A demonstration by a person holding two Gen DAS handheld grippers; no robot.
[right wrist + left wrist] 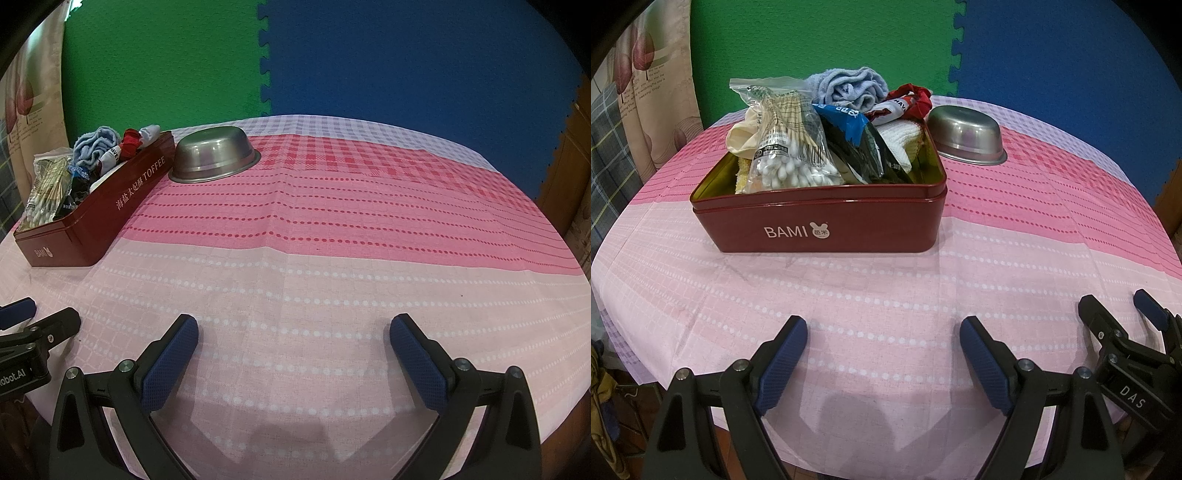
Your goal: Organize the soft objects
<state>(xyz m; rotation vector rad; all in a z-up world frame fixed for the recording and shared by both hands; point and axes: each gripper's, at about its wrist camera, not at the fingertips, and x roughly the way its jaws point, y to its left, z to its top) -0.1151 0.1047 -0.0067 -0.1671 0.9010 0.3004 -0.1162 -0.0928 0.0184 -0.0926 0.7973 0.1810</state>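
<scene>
A dark red BAMI tin (820,225) stands on the pink tablecloth, packed with soft items: a light blue towel (849,88), a bag of cotton swabs (790,147), a black and blue packet (860,147), a white cloth (901,140) and a red and white cloth (905,101). The tin also shows at the left in the right wrist view (96,221). My left gripper (882,336) is open and empty, in front of the tin. My right gripper (293,336) is open and empty over bare cloth; it also shows at the right in the left wrist view (1123,310).
A steel bowl (967,134) lies upside down just right of the tin, also in the right wrist view (214,153). Green and blue foam mats (369,55) stand behind the round table. A curtain (646,92) hangs at the left.
</scene>
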